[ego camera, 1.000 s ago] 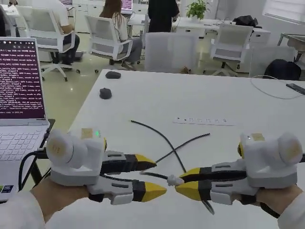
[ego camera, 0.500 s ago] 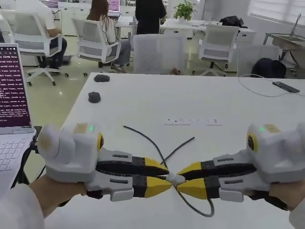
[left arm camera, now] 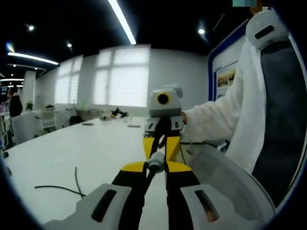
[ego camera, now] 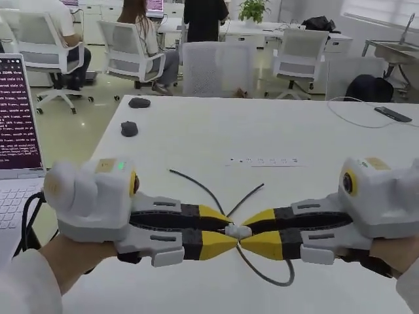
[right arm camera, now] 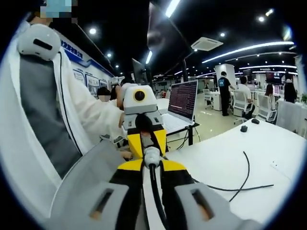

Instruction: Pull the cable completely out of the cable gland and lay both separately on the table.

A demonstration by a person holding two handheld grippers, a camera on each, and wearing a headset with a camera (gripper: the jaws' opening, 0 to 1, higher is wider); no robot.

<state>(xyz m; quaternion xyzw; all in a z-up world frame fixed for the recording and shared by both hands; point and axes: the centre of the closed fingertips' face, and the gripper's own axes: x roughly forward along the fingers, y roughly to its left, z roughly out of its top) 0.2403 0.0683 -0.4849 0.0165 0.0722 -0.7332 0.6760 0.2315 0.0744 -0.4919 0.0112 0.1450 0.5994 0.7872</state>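
Head view, from the left: an open laptop (ego camera: 16,118) stands at the edge with text lines on its dark screen, beside the white table (ego camera: 327,137). Further along the tabletop lie two dark computer mice (ego camera: 129,129), one behind the other and apart.

Low in the near foreground, the left gripper (ego camera: 226,233) points rightward, held in a hand in a white sleeve. Its yellow-tipped jaws are drawn together and pinch the small white cable gland (ego camera: 237,230), which sits off the table surface right where the two grippers meet tip to tip. The left gripper view agrees: the gland sits at the very ends of its jaws, with the other gripper facing it head-on.

The right gripper (ego camera: 248,234) points leftward, its jaws likewise drawn together. The right gripper view has the black cable (ego camera: 196,186) running down between those jaws, with the gland just past their tips, so this gripper clamps the cable close behind the gland. The cable is not yet out of the gland.

From the meeting point, two black strands run away across the table, one toward the upper left, one toward the upper right. A third length curves in a loop below the right gripper.

Far right, a dark phone (ego camera: 393,114) lies near the table's edge.
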